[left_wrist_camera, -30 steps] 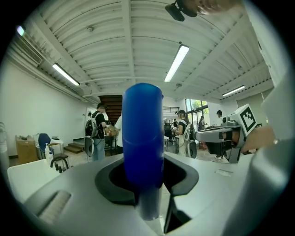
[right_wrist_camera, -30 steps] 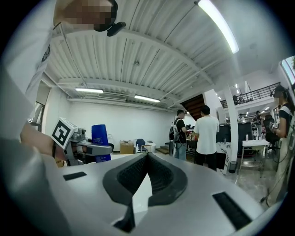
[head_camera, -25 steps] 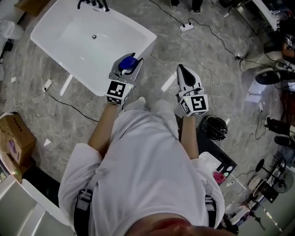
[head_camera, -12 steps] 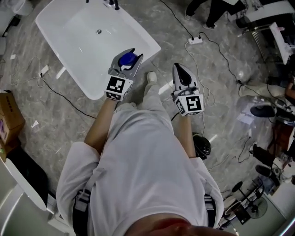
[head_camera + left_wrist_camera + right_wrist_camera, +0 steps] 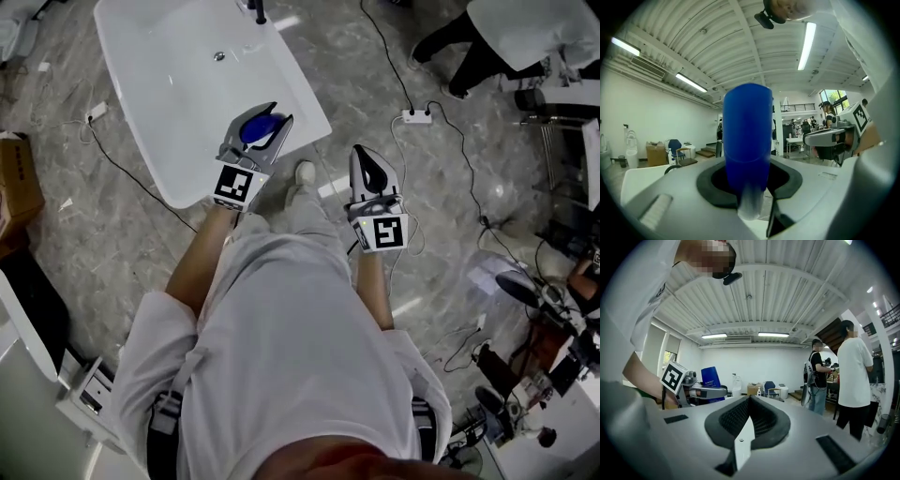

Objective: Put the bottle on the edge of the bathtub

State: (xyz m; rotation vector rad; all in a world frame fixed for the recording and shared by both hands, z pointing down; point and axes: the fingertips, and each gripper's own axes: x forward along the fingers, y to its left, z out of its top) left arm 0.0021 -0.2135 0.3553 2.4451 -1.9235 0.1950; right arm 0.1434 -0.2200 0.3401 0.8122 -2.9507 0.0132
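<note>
My left gripper [image 5: 258, 131] is shut on a blue bottle [image 5: 257, 127], which stands up between its jaws in the left gripper view as a tall blue bottle [image 5: 746, 136]. It hovers over the near right corner of the white bathtub [image 5: 169, 141]. My right gripper [image 5: 369, 174] is shut with nothing in it, held over the marble floor to the right of the tub. In the right gripper view its jaws meet at the gripper [image 5: 751, 414], and the blue bottle [image 5: 710, 377] shows at the left in the other gripper.
A black faucet [image 5: 255, 9] sits at the tub's far rim and a drain [image 5: 218, 56] in its basin. Cables and a white power strip [image 5: 415, 116] lie on the floor to the right. A person [image 5: 506, 37] stands at upper right. A cardboard box [image 5: 17, 187] is at the left.
Both grippers have drifted slightly as the person stepped closer; the tub now lies nearer and more directly under the left gripper. The bottle stays gripped.
</note>
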